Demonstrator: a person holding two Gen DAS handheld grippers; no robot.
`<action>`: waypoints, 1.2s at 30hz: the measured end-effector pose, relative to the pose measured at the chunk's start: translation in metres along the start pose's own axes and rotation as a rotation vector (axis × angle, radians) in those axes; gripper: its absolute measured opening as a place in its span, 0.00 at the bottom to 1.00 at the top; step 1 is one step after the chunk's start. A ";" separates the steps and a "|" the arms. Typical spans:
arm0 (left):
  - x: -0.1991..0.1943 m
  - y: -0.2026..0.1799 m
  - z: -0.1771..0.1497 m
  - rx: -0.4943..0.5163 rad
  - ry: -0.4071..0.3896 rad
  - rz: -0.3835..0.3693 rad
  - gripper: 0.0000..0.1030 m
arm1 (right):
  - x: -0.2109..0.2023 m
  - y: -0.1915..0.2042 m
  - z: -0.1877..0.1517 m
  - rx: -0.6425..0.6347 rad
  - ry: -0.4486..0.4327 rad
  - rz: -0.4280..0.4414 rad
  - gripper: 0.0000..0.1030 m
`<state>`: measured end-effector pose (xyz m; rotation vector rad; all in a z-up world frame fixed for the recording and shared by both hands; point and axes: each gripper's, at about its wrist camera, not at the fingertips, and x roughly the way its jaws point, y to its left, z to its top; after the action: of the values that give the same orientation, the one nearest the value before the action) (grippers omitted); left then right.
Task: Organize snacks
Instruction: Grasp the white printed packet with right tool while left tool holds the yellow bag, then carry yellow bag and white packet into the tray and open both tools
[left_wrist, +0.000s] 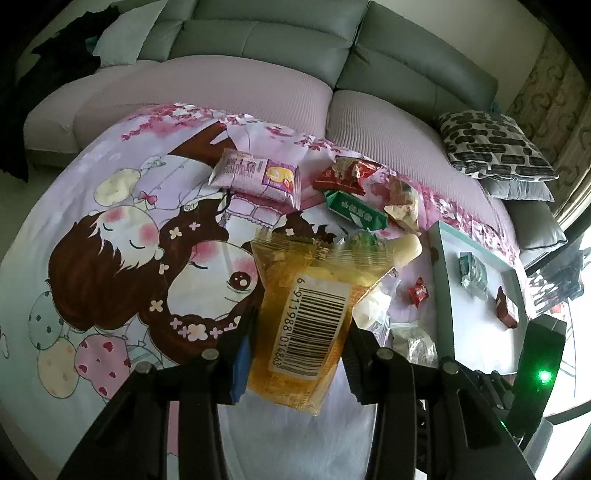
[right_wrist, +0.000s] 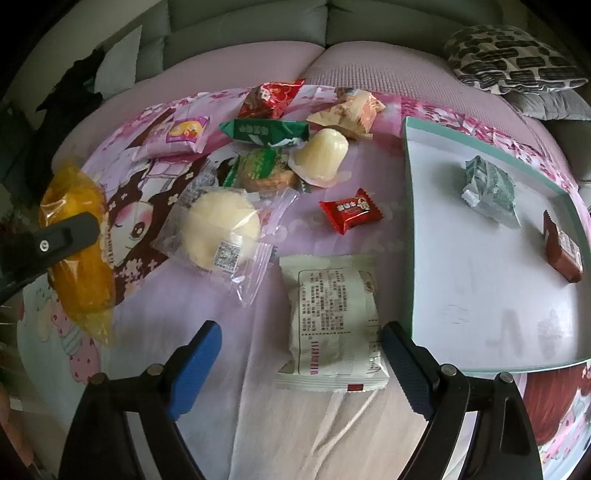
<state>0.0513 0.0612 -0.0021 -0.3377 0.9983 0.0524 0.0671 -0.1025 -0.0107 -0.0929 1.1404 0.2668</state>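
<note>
Between the right claw's (right_wrist: 301, 363) open jaws lies a white packet (right_wrist: 332, 321)

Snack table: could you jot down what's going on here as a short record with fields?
surface: cartoon-print pink cloth
left gripper: shut on yellow transparent snack packet
right gripper: open, astride white printed snack pouch, not gripping
tray: white tray with teal rim holding green-silver wrapped snack and brown bar
loose snacks: small red candy, round pale bun in clear wrap

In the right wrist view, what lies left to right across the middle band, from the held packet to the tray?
Yellow-orange plastic packet → round pale bun in clear wrapper → small red wrapped candy → crumpled green-and-silver wrapper → brown chocolate bar.
</note>
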 end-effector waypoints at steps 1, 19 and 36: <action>0.000 0.000 0.000 0.000 0.001 -0.001 0.43 | 0.001 0.002 -0.001 -0.004 0.002 0.006 0.87; 0.003 0.000 -0.001 0.002 0.011 -0.003 0.43 | 0.010 -0.006 -0.004 0.066 0.025 0.031 0.54; -0.003 -0.004 0.002 0.018 -0.009 -0.016 0.43 | -0.036 -0.012 0.006 0.093 -0.114 0.007 0.53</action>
<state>0.0518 0.0578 0.0023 -0.3283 0.9867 0.0304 0.0617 -0.1189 0.0240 0.0085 1.0385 0.2221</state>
